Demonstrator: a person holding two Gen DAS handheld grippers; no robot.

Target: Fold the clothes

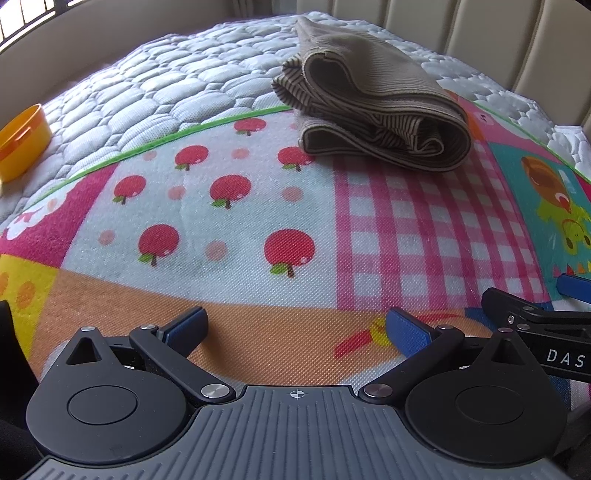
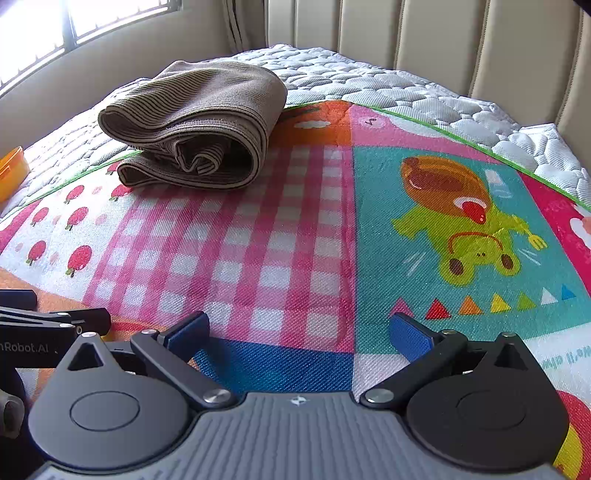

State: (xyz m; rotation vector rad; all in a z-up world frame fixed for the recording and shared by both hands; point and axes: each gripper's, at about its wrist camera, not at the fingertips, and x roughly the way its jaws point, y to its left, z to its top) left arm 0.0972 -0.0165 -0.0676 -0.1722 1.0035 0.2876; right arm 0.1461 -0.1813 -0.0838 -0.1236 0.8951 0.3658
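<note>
A brown striped garment lies folded in a thick bundle at the far edge of the colourful play mat, partly on the white quilted mattress. In the right wrist view the same garment sits at the upper left. My left gripper stands open low over the mat's orange patch, well short of the garment, with nothing between its blue pads. My right gripper is open too, over the blue and pink checked patches, empty. Each gripper shows at the edge of the other's view.
A yellow-orange bowl sits on the quilted mattress at the far left. A beige padded headboard runs along the back, and a window is at the upper left.
</note>
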